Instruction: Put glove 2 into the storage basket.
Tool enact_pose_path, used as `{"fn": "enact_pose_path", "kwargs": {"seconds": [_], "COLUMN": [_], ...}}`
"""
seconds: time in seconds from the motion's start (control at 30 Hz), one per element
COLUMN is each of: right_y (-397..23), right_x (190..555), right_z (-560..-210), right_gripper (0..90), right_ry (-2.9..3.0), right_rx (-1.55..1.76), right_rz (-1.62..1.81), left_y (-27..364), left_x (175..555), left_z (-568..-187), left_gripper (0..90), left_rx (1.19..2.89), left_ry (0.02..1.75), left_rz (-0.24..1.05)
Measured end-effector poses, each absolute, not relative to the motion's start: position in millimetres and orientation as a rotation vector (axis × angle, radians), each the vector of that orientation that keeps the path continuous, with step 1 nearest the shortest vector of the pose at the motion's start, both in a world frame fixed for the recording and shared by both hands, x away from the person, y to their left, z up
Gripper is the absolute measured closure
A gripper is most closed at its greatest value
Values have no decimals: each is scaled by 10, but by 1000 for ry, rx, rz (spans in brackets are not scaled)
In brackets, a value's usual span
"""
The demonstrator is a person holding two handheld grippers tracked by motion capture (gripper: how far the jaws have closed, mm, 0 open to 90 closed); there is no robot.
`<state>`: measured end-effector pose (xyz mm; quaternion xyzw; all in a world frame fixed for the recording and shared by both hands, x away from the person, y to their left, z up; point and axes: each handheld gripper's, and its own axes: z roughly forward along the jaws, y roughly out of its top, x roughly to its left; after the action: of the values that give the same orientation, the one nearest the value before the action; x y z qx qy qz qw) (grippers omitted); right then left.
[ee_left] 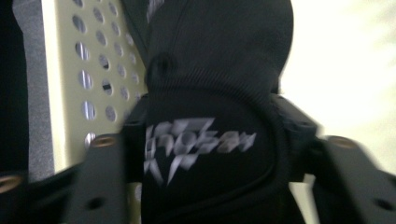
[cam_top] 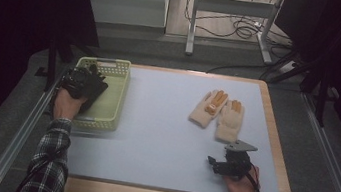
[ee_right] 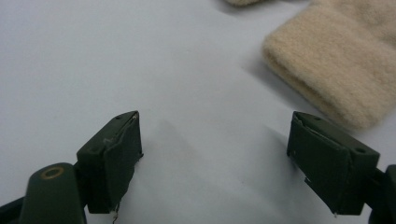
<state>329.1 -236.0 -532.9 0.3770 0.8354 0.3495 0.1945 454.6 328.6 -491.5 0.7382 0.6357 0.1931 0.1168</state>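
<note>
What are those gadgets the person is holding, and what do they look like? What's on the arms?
Each hand holds a black hand-held gripper with two blocky jaws. The right hand-held gripper carries a grey three-cornered plate on top. The left hand-held gripper is a dark, bulky block. The left forearm wears a plaid sleeve.

Three gloves are in sight. Two are cream knit gloves: the left cream glove [cam_top: 208, 108] and the right cream glove [cam_top: 230, 120] lie side by side on the tabletop [cam_top: 154, 124]. One is a black glove [cam_top: 92, 91] with a pale printed logo, lying in the basket [cam_top: 116, 99]. There is one basket, pale green plastic with rows of round holes in its walls. There is one tabletop, covered by a single pale blue mat. Two claws are present, the left claw [cam_top: 80, 79] and the right claw [cam_top: 213, 163], one in each of the person's two hands.
</note>
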Motion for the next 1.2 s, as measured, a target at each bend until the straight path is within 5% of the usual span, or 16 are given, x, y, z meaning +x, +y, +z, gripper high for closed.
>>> {"fn": "enact_pose_path", "kwargs": {"seconds": [0.1, 0.33, 0.67, 1.0, 1.2], "right_y": [-2358, -2357, -2356, -2354, -2357], "right_x": [3291, 3289, 3289, 3285, 3288], "right_z": [-5329, -5329, -5329, -5329, -5328], "right_gripper": [176, 175, 176, 174, 173], "right_ry": [2341, 2340, 2340, 2338, 2342], "right_rx": [1060, 1059, 1059, 1059, 1057], "right_rz": [982, 980, 980, 978, 973], "left_y": [3331, 3388, 3475, 3348, 3451], "left_x": [4513, 4441, 4185, 3803, 3750], "left_z": [-4925, -4824, -4687, -4584, -4609], "left_gripper": [181, 60, 38, 22, 43], "left_rx": [2162, 2082, 1901, 1865, 1846], "left_ry": [1857, 1801, 1647, 1428, 1471], "left_rz": [535, 472, 402, 462, 479]}}
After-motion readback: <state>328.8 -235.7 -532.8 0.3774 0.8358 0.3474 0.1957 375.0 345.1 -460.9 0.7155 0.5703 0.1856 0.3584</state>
